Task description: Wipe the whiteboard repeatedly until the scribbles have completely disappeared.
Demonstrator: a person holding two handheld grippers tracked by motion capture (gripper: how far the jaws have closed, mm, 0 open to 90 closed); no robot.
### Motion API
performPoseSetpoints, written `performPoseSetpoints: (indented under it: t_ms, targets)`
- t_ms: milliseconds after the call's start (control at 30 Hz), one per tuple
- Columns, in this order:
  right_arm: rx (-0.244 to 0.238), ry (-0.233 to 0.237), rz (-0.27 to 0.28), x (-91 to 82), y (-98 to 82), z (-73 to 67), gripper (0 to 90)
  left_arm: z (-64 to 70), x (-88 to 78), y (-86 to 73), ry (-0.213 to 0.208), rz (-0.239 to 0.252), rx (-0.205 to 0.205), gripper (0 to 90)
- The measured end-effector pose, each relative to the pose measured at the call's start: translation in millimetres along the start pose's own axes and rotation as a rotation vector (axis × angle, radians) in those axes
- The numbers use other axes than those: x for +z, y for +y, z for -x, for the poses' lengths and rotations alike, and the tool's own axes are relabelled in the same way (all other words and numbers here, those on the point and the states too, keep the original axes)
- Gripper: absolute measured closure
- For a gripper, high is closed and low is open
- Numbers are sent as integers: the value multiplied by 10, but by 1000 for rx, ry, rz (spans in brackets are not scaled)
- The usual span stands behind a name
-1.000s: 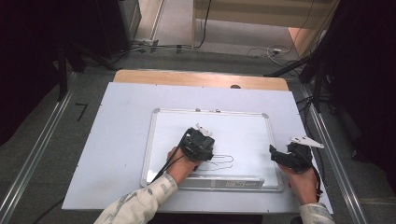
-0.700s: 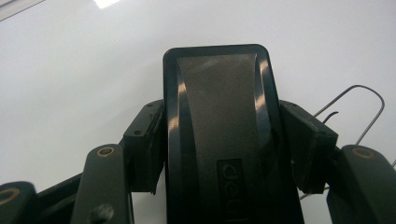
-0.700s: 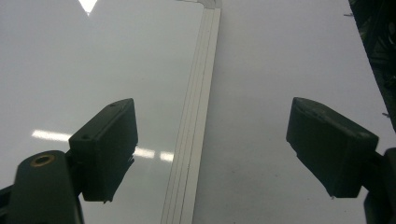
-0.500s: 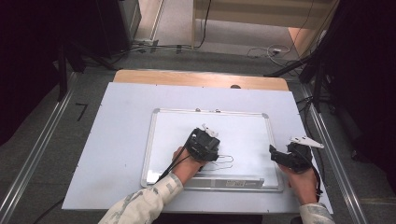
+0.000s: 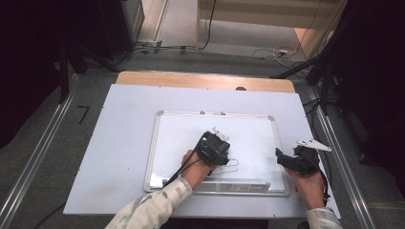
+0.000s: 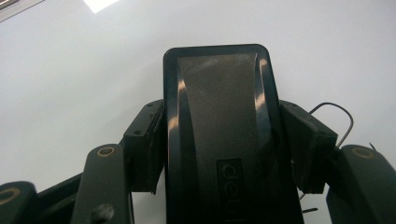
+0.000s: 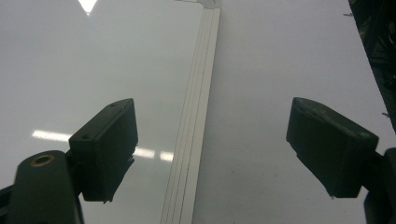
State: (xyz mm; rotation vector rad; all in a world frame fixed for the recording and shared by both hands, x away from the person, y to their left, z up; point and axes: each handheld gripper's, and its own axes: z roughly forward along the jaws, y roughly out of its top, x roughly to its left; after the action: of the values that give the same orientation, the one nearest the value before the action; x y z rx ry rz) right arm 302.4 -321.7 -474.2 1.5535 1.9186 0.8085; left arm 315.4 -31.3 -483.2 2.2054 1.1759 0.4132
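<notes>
A white whiteboard (image 5: 181,138) with a silver frame lies flat on the table. My left gripper (image 5: 215,145) is over its middle, shut on a black board eraser (image 6: 222,121) with raised lettering. Both pads press the eraser's long sides, and it lies flat against the board. A thin black pen line (image 5: 230,167) runs on the board just right of and below that gripper; the same line (image 6: 344,116) curls beside the right jaw in the left gripper view. My right gripper (image 5: 285,160) is open at the board's right edge, its jaws straddling the frame strip (image 7: 198,116) with nothing between them.
The board rests on a pale sheet (image 5: 119,143) that covers the table, with a wooden strip (image 5: 191,78) along the far edge. A marker ledge (image 5: 239,187) runs along the board's near side. Metal rails (image 5: 38,157) and cables (image 5: 272,52) lie on the floor around.
My left gripper has slid a little to the right across the board with the eraser in it. The right gripper has stayed where it was.
</notes>
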Motion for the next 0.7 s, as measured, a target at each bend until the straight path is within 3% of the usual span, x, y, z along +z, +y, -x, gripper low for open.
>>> performPoseSetpoints:
  t_ms: [700]
  targets:
    - [1,5,2,-5,0,-1,152,163,80,96,-16,0,24,394]
